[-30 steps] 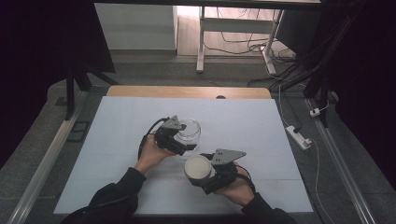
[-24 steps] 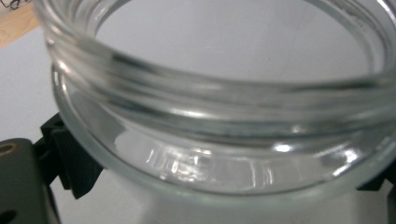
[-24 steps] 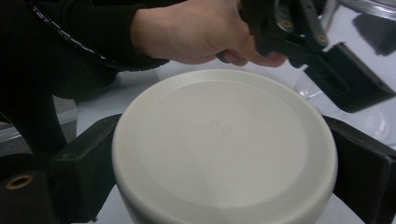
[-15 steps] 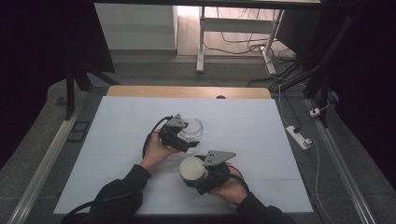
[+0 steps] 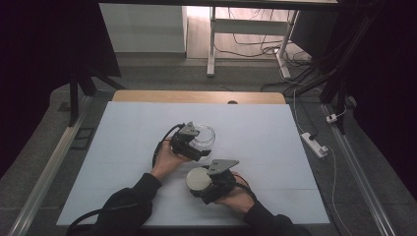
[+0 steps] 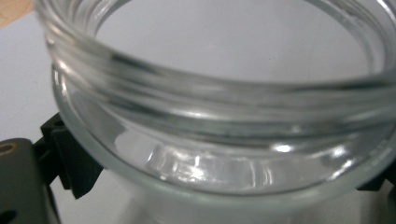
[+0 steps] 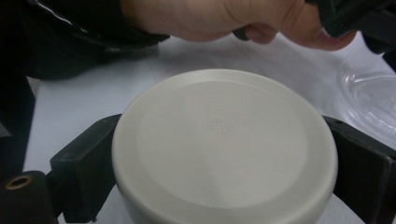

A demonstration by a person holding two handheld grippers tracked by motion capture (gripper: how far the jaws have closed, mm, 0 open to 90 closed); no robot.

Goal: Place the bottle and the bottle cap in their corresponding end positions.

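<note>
Two grips on: left gripper (image 5: 193,143) clamped round glass jar (image 5: 203,136), mid-table; right gripper (image 5: 209,183) clamped on lid (image 7: 224,147), just beside, nearer edge. Jar prob. rigid, slick, breakable w/ hard squeeze: grip below threads. Lid light, stiff: grip by rim.

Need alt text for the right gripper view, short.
A round off-white lid sits clamped between the right tongs' two black jaws, seen from close above over a white table. Beyond it, the person's other hand reaches across the top, and the rim of a clear glass jar shows at the right edge.
</note>
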